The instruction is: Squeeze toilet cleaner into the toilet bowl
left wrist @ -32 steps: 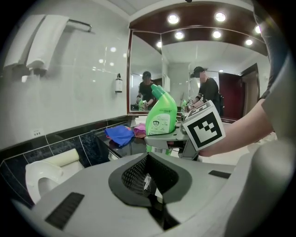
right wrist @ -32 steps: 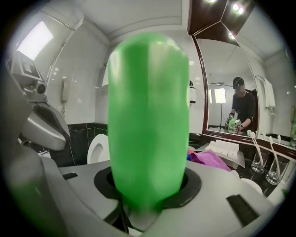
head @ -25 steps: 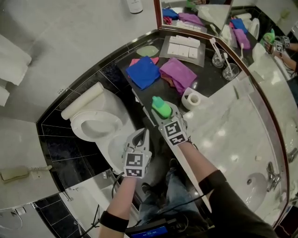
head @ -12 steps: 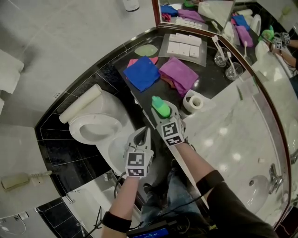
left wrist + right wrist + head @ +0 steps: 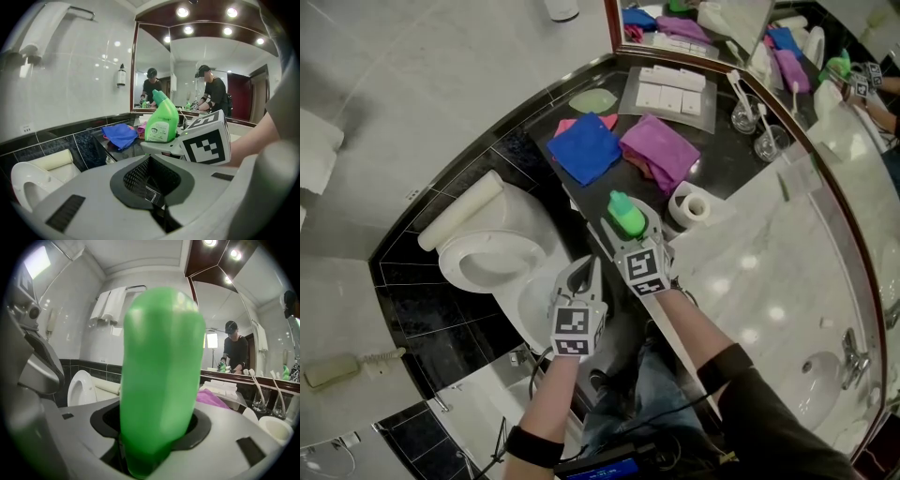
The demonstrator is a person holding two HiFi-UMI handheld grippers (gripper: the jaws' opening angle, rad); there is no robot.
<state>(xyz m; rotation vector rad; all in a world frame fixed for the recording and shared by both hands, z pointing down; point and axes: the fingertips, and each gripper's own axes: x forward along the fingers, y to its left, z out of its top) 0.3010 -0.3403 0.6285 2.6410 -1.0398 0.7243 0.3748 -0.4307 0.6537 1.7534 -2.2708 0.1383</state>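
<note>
Green cleaner bottle (image 5: 625, 211) between right gripper (image 5: 630, 226) jaws, just opened wider, grip loosened — left gripper (image 5: 584, 272) closed, empty

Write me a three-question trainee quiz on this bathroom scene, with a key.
1. Multiple choice: what stands between the right gripper's jaws? A) a toilet roll B) the green bottle C) a glass
2. True or false: the left gripper's jaws stand wide apart.
3. Fill in: in the head view, the cloth just left of the purple cloth is ___.
Key: 1. B; those jaws have just been opening, with the bottle between them. 2. False: they are shut, with nothing between them. 3. Blue: the blue cloth.
</note>
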